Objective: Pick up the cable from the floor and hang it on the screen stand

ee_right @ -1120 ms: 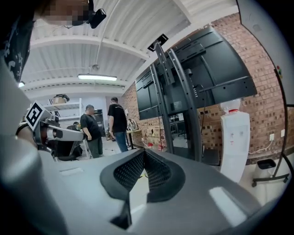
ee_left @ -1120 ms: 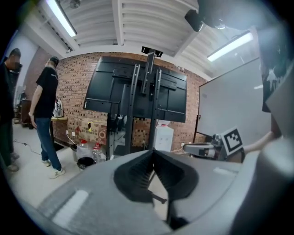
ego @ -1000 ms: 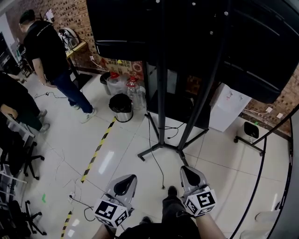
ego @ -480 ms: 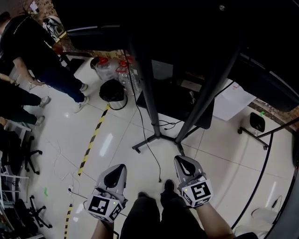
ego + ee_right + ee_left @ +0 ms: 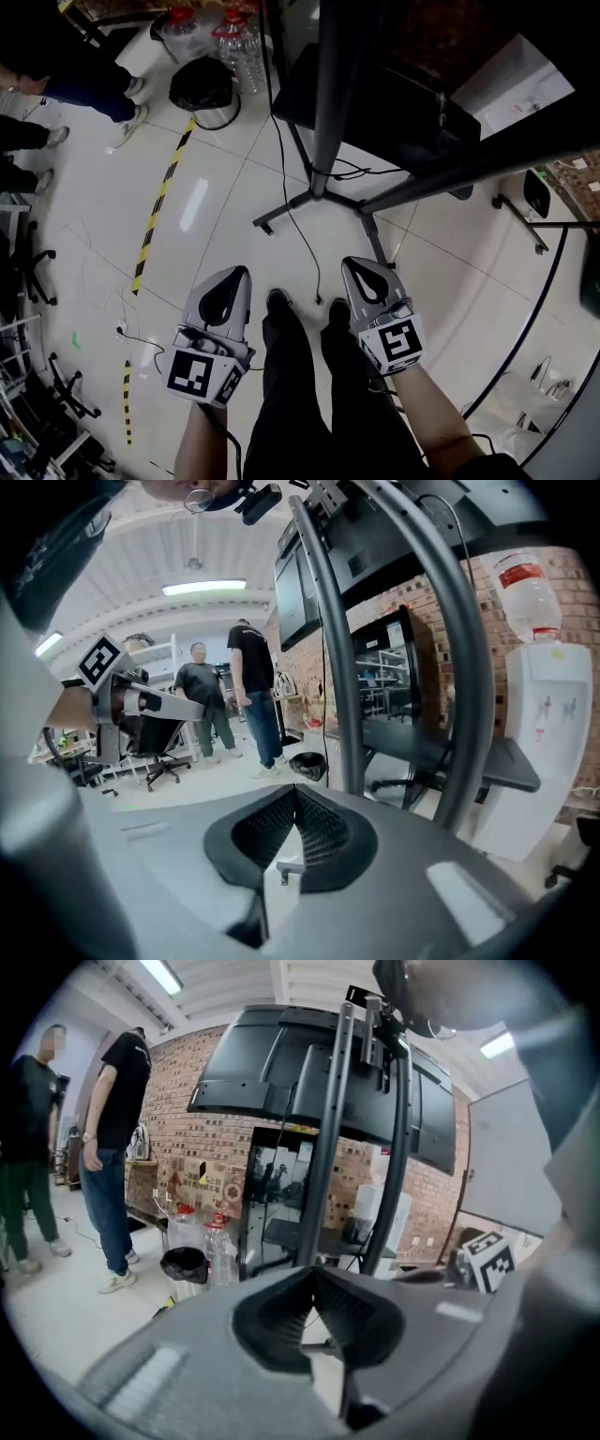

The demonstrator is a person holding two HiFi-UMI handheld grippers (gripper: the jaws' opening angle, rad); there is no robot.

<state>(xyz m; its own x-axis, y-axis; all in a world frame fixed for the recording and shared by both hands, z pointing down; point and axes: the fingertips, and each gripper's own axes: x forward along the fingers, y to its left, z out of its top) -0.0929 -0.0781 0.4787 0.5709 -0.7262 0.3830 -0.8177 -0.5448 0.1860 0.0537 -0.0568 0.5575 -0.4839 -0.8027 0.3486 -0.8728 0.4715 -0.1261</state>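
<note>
A thin black cable (image 5: 298, 239) runs down past the screen stand and across the white floor, ending near my shoes at its tip (image 5: 319, 302). The screen stand's black pole (image 5: 328, 103) rises from splayed feet (image 5: 281, 214); its poles also fill the left gripper view (image 5: 328, 1147) and the right gripper view (image 5: 339, 667). My left gripper (image 5: 242, 270) is shut and empty, left of the cable end and above the floor. My right gripper (image 5: 349, 261) is shut and empty, just right of the cable end. Both pairs of jaws meet at their tips (image 5: 314, 1271) (image 5: 295, 789).
A black bin (image 5: 202, 89) and water bottles (image 5: 239, 52) stand at the back left beside a yellow-black floor stripe (image 5: 159, 202). People (image 5: 84, 84) stand at the far left. A white water dispenser (image 5: 511, 80) is at the back right. Thin wires (image 5: 141, 333) lie at the left.
Both grippers have come down and forward toward the floor by the stand's feet, and the view has tipped lower. Both pairs of jaws stayed shut.
</note>
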